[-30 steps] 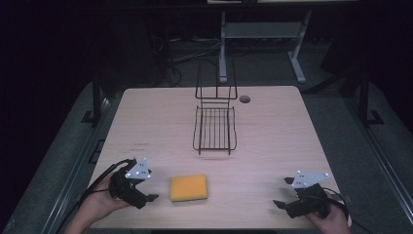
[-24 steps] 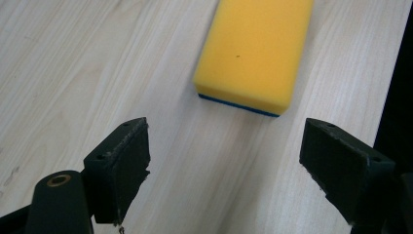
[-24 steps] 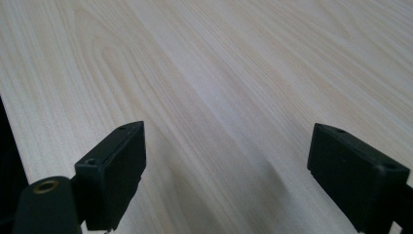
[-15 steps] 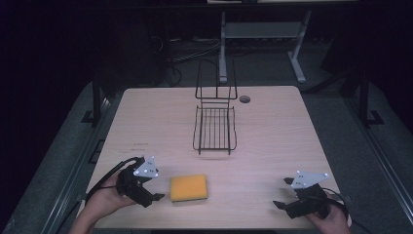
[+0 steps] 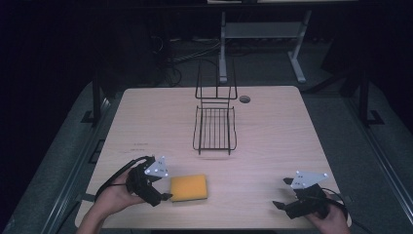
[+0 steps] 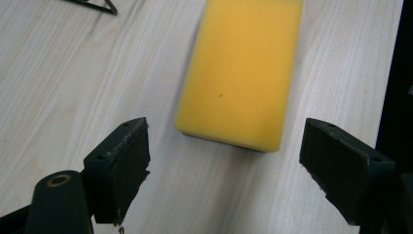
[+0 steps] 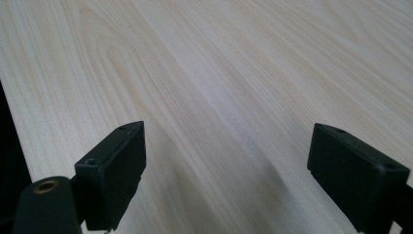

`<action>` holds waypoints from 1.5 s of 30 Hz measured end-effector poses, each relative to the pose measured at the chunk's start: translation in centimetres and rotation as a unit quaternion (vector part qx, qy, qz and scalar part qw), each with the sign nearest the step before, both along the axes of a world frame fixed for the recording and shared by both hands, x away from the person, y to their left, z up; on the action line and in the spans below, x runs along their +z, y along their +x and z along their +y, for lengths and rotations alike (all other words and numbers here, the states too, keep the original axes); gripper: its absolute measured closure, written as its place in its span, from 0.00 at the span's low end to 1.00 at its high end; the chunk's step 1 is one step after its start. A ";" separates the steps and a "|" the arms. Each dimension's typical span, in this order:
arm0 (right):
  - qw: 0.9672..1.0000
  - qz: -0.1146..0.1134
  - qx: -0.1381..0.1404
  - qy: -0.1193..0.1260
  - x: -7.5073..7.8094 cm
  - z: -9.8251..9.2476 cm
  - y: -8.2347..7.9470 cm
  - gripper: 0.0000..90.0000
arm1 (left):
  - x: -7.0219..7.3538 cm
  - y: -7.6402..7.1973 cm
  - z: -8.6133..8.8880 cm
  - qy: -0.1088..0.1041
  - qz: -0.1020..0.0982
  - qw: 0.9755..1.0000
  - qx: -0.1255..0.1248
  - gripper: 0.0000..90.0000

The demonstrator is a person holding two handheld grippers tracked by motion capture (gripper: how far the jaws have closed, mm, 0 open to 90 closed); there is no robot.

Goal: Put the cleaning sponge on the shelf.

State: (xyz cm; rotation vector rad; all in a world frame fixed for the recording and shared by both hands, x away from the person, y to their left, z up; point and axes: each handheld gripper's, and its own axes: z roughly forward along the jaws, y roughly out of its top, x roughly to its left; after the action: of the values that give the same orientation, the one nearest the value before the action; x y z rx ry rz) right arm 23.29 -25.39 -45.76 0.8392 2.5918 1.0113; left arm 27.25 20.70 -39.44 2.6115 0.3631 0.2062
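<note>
- Evidently the approach step: the left tool (image 5: 163, 195), jaws wide apart, sits at nine o'clock of the flat yellow rectangular foam sponge (image 5: 189, 187), just beside its short end.
- Next it likely needs to ease forward until the jaws straddle the sponge's long sides, then close.
- The sponge lies flat on the pale wooden worktop (image 5: 277, 141), at six o'clock of the black wire rack (image 5: 215, 127), long axis from nine to three.
- The right tool (image 5: 280, 205) rests apart-jawed, holding nothing.
</note>
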 end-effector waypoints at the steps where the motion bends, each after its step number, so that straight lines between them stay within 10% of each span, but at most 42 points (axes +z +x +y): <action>1: 1.000 0.000 0.000 0.000 0.0 0.0 0.0 0.15 | 0.0 0.0 -0.1 0.001 0.001 1.000 -0.002 0.20; 45: 1.000 0.000 0.006 -0.002 0.0 0.2 0.0 0.15 | -1.4 1.7 -3.1 0.014 0.030 0.999 -0.028 0.20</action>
State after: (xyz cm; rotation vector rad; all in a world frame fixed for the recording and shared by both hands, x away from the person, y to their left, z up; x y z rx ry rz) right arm 23.26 -25.24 -45.72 0.8220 2.6009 1.0090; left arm 28.92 17.56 -40.82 2.6569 0.3086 0.1160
